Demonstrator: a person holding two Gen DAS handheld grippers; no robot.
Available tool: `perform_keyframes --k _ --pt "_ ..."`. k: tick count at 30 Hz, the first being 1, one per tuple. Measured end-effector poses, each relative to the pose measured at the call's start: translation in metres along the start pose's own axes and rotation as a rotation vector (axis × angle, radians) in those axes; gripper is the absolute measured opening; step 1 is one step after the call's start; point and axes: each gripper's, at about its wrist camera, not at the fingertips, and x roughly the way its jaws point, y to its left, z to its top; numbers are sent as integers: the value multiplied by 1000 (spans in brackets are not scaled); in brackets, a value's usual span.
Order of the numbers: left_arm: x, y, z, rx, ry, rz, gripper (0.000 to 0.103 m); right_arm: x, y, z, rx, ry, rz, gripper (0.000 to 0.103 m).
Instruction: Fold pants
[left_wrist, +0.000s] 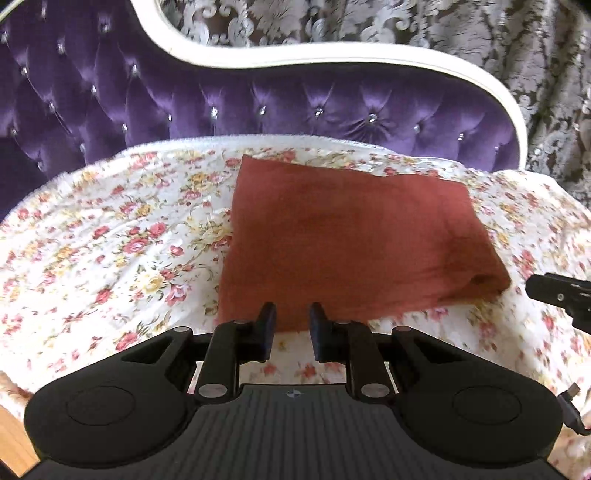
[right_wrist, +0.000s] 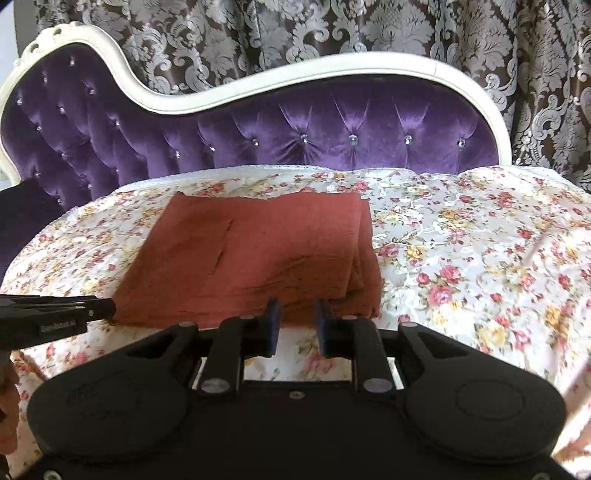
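Two tools sit low in my views, their bases cut off; the left tool (left_wrist: 291, 314) and right tool (right_wrist: 297, 309) both have jaws parted, gripping nothing. The rust-red pants (left_wrist: 343, 236) lie folded into a soft rectangle on the floral quilt (left_wrist: 110, 236), stacked edges on the right. Beyond: tufted purple velvet sofa back (right_wrist: 295, 133), blurry damask curtain (right_wrist: 332, 33)

Occlusions and cut-offs

Folded rust-red fabric pants (right_wrist: 255, 254): near edge hidden behind the black gripper fingers (right_wrist: 273, 317). Purple tufted velvet sofa back (left_wrist: 110, 110) cropped at left. Floral cover (left_wrist: 535, 332) motion-blurred.
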Motion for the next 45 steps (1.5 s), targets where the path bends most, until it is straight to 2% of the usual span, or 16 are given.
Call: perform_keyframes --k 5,7,10,18,22,29,34,45 --pt "-21 -8 -11 7 -17 3 19 -20 7 -8 11 -19 -6 36" --pt "-29 -11 -15 11 -31 16 20 -25 9 -10 18 -24 -6 45" --pt "-39 -15 -20 22 -57 47 20 -33 11 -13 24 -37 -9 54" --pt "-57 -23 -30 2 -92 121 20 -44 17 -21 26 -54 -35 62" --pt "-60 -26 -32 -6 -96 140 20 -45 17 -23 22 -52 -39 71" --pt "-59 -27 -36 -6 -66 130 20 -46 22 -26 1 -52 -67 72" --pt "-53 -28 -36 6 -22 136 20 -44 22 -28 8 -40 -57 72" --pt "-43 -28 -39 -1 12 138 20 -34 19 -31 25 -4 -53 72"
